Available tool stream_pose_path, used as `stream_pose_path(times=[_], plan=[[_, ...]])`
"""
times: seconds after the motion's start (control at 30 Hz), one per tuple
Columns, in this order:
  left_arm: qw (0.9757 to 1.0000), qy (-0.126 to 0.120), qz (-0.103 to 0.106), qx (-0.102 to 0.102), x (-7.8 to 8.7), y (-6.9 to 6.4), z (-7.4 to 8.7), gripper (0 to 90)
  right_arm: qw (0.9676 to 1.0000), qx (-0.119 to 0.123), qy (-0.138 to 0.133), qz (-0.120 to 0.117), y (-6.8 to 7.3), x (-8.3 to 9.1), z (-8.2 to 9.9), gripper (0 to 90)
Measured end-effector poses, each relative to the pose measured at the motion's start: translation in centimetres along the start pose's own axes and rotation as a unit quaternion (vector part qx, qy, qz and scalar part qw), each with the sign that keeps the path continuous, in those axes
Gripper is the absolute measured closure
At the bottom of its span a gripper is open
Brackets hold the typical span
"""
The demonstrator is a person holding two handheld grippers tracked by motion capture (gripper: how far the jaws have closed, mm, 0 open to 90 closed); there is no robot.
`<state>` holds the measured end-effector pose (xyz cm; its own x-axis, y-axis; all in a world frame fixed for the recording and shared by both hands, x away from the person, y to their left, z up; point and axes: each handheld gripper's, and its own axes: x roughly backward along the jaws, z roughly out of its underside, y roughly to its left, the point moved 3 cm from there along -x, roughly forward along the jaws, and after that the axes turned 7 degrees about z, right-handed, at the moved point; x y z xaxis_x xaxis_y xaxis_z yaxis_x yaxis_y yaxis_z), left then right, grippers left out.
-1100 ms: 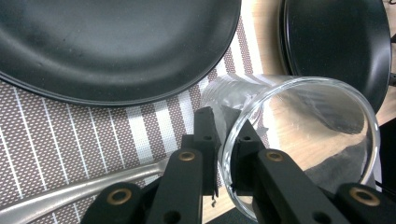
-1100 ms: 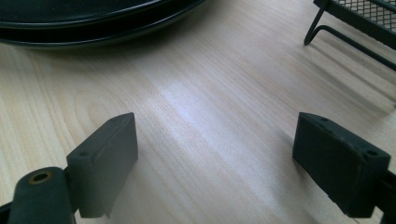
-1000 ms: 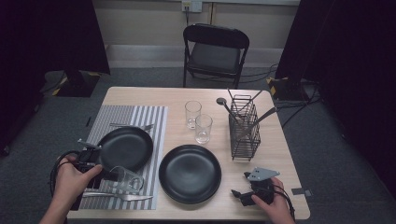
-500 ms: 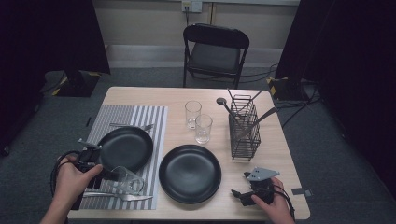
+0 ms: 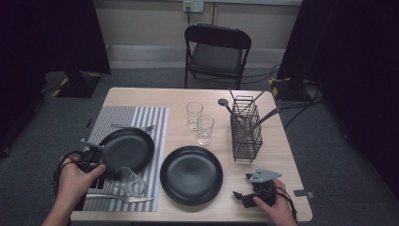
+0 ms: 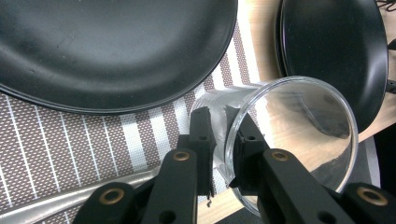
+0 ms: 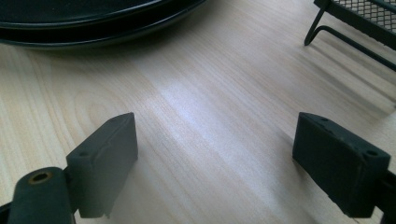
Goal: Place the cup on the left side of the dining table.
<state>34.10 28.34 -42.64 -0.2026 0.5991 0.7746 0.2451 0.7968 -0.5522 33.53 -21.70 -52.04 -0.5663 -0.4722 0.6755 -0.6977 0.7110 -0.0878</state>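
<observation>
A clear glass (image 5: 131, 181) lies tipped on the striped placemat (image 5: 157, 117), its mouth toward my left gripper (image 5: 115, 175). In the left gripper view the glass (image 6: 299, 135) has its rim wall between the two jaws of the left gripper (image 6: 219, 116), which are nearly together. They have just been opening slightly, with the wall still pinched between the pads. A black plate (image 5: 126, 149) sits on the mat just beyond. My right gripper (image 5: 237, 194) rests on the table near the front right edge. Its jaws stand wide apart over bare wood, as the right gripper view (image 7: 215, 154) shows.
A second black plate (image 5: 190, 175) lies between the grippers. Two upright glasses (image 5: 194, 114) (image 5: 205, 129) stand mid-table, left of a wire rack (image 5: 246, 129) holding utensils. A fork (image 5: 131, 126) and a knife (image 5: 120, 197) lie on the mat. A folding chair (image 5: 216, 52) stands behind the table.
</observation>
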Motion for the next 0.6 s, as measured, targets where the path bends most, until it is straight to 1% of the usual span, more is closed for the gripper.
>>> stream_pose_path(times=[0.07,0.13,0.17,0.3,0.33,0.37,0.4,0.43,0.57,0.6], plan=[[1.0000,0.000,-0.004,-0.004,0.00,-0.04,-0.05,80.9,1.0000,0.000,0.000,0.000,0.00,0.00,0.00,13.1],[1.0000,-0.001,-0.005,-0.001,-0.02,-0.07,-0.07,80.8,1.0000,0.000,0.000,0.000,0.00,0.00,0.00,13.1],[1.0000,-0.004,-0.004,0.003,-0.07,-0.10,-0.10,80.8,1.0000,0.000,0.000,0.000,0.00,0.00,0.00,13.1],[1.0000,-0.003,-0.007,-0.002,-0.02,-0.08,-0.09,81.0,1.0000,0.000,0.000,0.000,0.00,0.00,0.00,13.1],[1.0000,-0.006,-0.008,0.001,-0.03,-0.14,-0.06,81.2,1.0000,0.000,0.000,0.000,0.00,0.00,0.00,13.1],[0.9999,-0.010,-0.014,0.003,-0.04,-0.16,-0.07,81.4,1.0000,0.000,0.000,0.000,0.00,0.00,0.00,13.1],[0.9998,-0.012,-0.012,0.005,-0.03,-0.16,-0.09,81.5,1.0000,0.000,0.000,0.000,0.00,0.00,0.00,13.1],[0.9998,-0.014,-0.014,0.001,-0.01,-0.06,-0.15,81.7,1.0000,0.000,0.000,0.000,0.00,0.00,0.00,13.1],[0.9997,-0.017,-0.016,0.000,-0.05,-0.08,-0.30,81.9,1.0000,0.000,0.000,0.000,0.00,0.00,0.00,13.1],[0.9997,-0.021,-0.015,0.000,-0.09,-0.07,-0.36,81.9,1.0000,0.000,0.000,0.000,0.00,0.00,0.00,13.1]])
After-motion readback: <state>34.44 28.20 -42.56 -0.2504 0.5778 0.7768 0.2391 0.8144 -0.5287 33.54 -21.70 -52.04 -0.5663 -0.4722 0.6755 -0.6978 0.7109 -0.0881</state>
